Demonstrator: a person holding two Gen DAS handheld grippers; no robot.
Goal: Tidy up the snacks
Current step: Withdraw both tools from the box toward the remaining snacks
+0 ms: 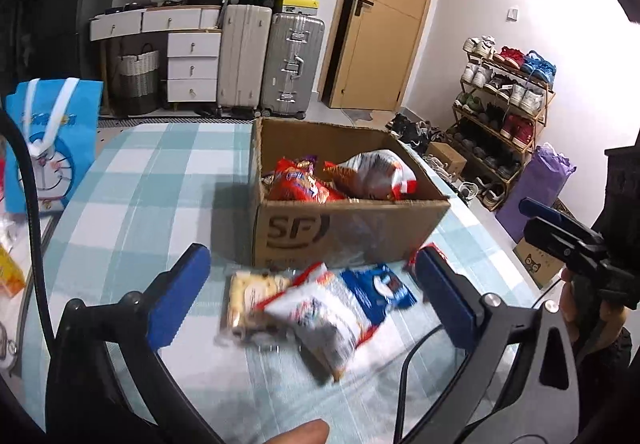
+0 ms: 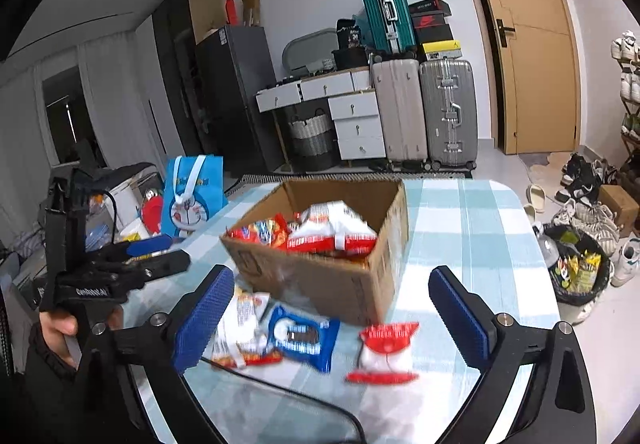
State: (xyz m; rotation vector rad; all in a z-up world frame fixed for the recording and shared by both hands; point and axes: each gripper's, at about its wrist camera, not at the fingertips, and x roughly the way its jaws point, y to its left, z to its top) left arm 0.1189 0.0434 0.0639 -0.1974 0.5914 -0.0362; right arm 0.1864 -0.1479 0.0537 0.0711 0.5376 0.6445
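Nearest us, both tongs, left (image 1: pixel 312 292) and right (image 2: pixel 330 318), gape wide and hold nothing, framing 4 loose packets on the checked table (image 1: pixel 140 184): biscuits (image 1: pixel 250 298), white chips (image 1: pixel 324 318), a blue cookie pack (image 2: pixel 302 336), a red-and-white bag (image 2: pixel 384 352). Beyond, we judge the half-filled cardboard box (image 1: pixel 340 232) their destination.

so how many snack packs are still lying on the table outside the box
4, all in front of the cardboard box: pale biscuit pack, white-and-red bag, blue cookie pack, red-and-white pack. Others may be hidden.
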